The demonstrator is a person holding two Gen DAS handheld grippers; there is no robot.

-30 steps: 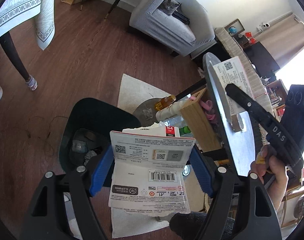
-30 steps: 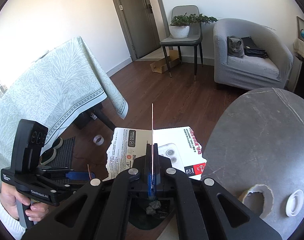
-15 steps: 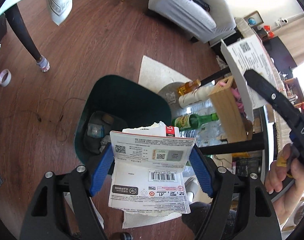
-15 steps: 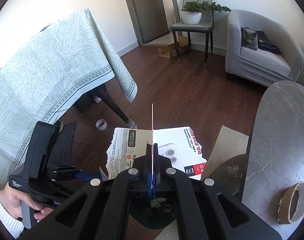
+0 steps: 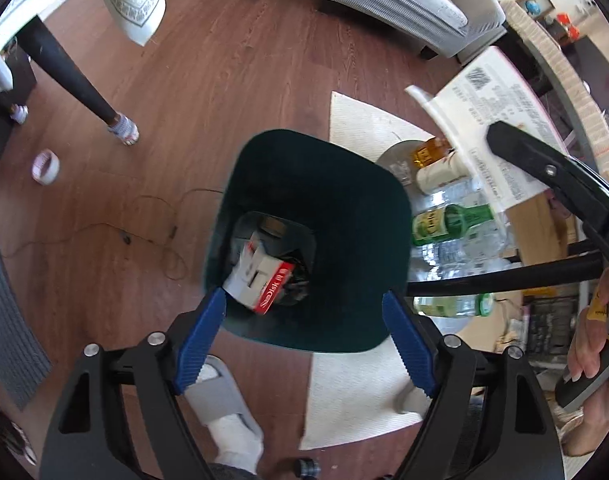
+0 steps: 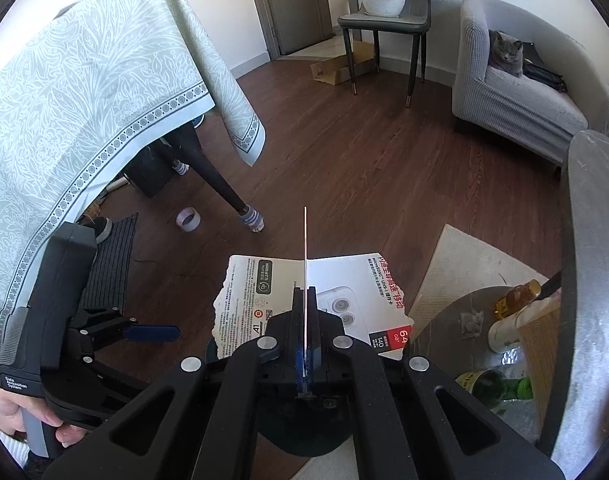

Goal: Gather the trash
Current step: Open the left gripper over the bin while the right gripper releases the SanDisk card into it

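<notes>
While the left tool hung over the bin: the left tool (image 5: 304, 344) pointed steeply down at the dark green plastic waste bin (image 5: 344, 208) on the wood floor, blue pads apart and opening, nothing between them.
Dropped item: a white-and-red printed card packet (image 5: 260, 276) lay inside the bin, on the rubbish at its bottom.
Right tool: the right tool (image 6: 305, 340) was clamped on a torn white printed card sheet (image 6: 248, 284), one thin flap standing edge-on above the jaws.
Position: in the right wrist view the bin rim showed just below the tool.
Step in hand, judged: releasing the second sheet.
Technique: centre the sheet over the mouth, tilt it down, then open fully, since flat card could catch the rim.
</notes>
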